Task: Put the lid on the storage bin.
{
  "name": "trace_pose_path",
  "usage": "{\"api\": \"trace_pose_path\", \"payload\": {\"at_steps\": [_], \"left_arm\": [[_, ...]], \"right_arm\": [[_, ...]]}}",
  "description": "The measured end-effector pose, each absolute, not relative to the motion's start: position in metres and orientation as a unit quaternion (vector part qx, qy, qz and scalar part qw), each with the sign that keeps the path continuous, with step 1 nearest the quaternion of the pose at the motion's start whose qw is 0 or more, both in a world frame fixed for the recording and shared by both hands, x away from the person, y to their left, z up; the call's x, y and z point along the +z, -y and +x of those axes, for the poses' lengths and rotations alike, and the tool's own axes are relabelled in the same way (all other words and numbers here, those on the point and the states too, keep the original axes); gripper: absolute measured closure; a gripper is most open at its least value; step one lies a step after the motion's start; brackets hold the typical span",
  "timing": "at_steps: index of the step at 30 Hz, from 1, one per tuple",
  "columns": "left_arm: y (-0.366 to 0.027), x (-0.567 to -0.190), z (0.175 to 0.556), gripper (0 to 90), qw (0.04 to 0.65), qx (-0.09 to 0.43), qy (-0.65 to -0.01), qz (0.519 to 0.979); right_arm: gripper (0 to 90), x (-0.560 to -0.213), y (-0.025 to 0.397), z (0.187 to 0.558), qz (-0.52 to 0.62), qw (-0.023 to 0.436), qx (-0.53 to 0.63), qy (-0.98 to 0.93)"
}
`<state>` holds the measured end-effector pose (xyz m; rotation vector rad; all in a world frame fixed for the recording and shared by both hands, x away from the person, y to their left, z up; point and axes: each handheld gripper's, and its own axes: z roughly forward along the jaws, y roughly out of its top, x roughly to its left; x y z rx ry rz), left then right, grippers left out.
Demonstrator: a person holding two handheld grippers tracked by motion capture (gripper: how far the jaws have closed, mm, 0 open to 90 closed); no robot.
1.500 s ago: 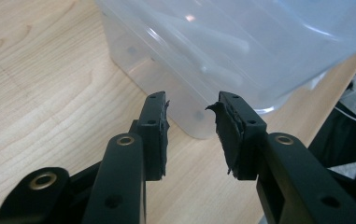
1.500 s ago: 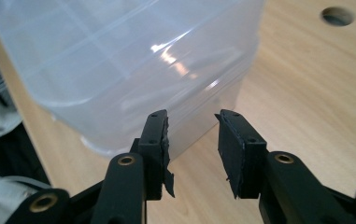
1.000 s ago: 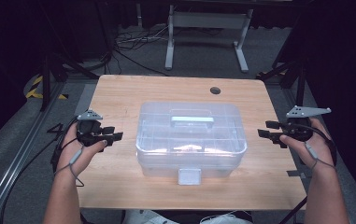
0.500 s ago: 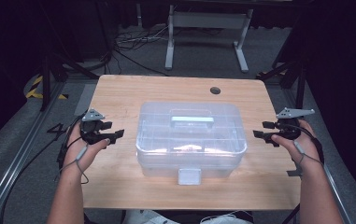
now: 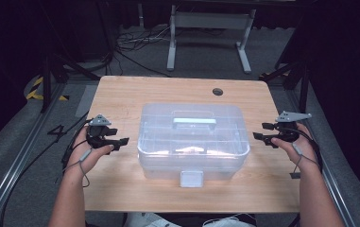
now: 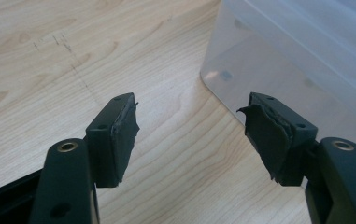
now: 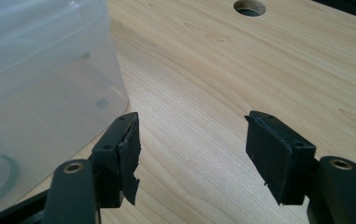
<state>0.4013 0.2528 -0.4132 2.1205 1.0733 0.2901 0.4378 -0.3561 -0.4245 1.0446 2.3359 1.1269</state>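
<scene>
A clear plastic storage box [image 5: 192, 138] with a lid, a top handle [image 5: 194, 122] and a front latch [image 5: 191, 178] stands in the middle of the wooden table [image 5: 121, 97]. My left gripper [image 5: 119, 141] is held just left of the box, jaws open and pointing at its side. My right gripper [image 5: 261, 132] is held just right of the box, also open. In the left gripper view the box wall [image 6: 278, 65] lies ahead to the right of the open left gripper [image 6: 192, 123]. In the right gripper view the box [image 7: 40, 74] sits left of the open right gripper [image 7: 192, 135].
A round cable hole [image 5: 218, 91] is in the table's far right part, also in the right gripper view as the hole [image 7: 249, 6]. Cables and metal stand legs [image 5: 173, 47] lie on the grey floor beyond the table. Bare tabletop surrounds the box.
Both grippers have moved inward toward the sides of the box and come a little lower. The box has not moved.
</scene>
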Motion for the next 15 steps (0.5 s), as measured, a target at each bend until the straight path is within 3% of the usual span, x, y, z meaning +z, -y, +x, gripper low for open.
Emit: {"api": "trace_pose_path", "payload": {"at_steps": [15], "left_arm": [[-0.255, -0.432, 0.406, 33.3, 0.335, 0.082, -0.428, 0.835]], "right_arm": [[36.1, -0.451, 0.349, 0.447, 0.352, 0.157, 0.372, -0.844]]}}
